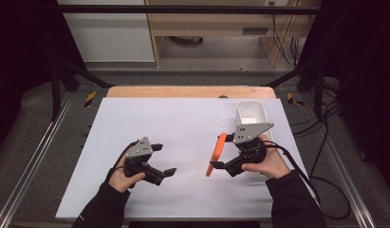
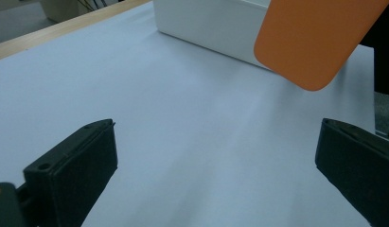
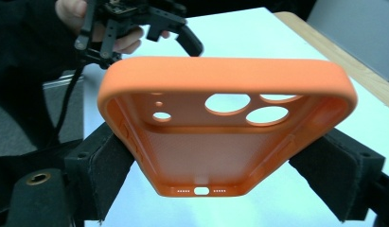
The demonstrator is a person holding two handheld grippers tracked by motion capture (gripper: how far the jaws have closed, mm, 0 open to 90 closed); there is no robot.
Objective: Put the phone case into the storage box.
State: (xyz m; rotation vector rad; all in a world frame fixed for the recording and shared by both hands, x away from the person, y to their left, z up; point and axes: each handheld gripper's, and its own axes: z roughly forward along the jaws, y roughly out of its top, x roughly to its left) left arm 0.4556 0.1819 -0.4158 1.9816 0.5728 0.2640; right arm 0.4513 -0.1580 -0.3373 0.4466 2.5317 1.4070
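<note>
Beside the white bin [image 1: 252, 114], the right gripper [image 1: 220, 156] grips an orange case [image 1: 215, 154] edgewise above the bench [image 1: 183, 123], while the left gripper [image 1: 165, 160], jaws wide apart and empty, points toward it.

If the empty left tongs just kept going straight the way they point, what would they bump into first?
Probably the orange phone case, held off the table in the right tongs. It hangs ahead, a little right of the left tongs' line; the white box stands behind it. Depth is hard to judge, so they might pass under it.

No legible text (none anywhere)
</note>
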